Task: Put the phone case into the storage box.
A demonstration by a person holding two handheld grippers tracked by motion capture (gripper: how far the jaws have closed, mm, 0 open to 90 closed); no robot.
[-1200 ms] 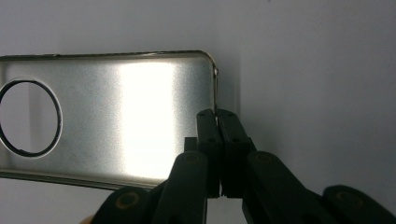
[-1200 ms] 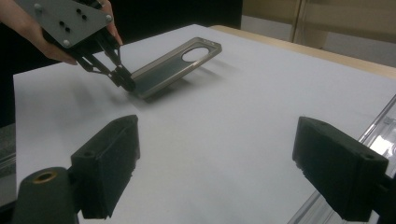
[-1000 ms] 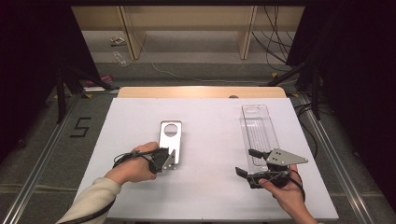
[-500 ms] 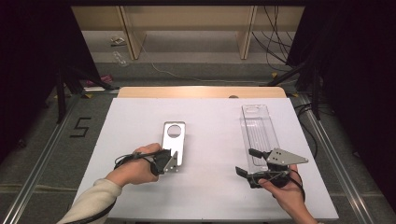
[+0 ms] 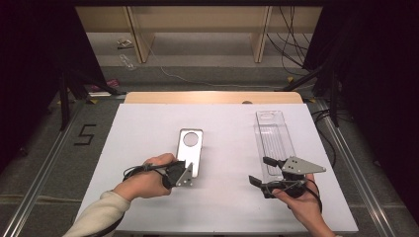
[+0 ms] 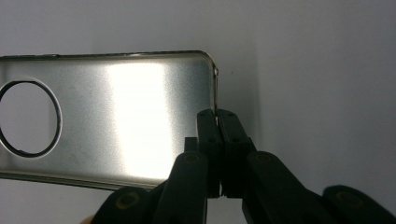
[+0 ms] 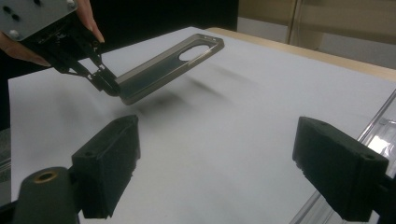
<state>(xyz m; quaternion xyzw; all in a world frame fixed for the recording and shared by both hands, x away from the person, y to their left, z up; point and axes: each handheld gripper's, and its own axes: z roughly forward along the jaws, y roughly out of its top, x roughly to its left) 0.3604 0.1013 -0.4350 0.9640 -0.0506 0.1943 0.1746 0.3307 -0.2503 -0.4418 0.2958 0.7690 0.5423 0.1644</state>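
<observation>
A silver metal phone case (image 5: 190,145) with a round camera hole hangs a little above the white table (image 5: 227,123), left of centre. My left gripper (image 5: 189,174) is shut on the near short edge of the case (image 6: 130,116), the jaws (image 6: 217,114) pinching its rim. In the right gripper view the case (image 7: 163,70) tilts up off the table with its shadow beneath, held by the left gripper (image 7: 105,81). My right gripper (image 5: 260,170) stands open near the front right, and nothing sits between its wide-apart jaws (image 7: 219,144).
A clear plastic tray (image 5: 274,136) lies lengthwise at the right, just beyond the right gripper, and its edge (image 7: 383,126) runs beside the right jaw. A wooden strip (image 5: 212,97) borders the table's far edge. Cables and shelving lie on the floor beyond.
The left gripper and the phone case have shifted slightly to the right. The right hand has kept still.
</observation>
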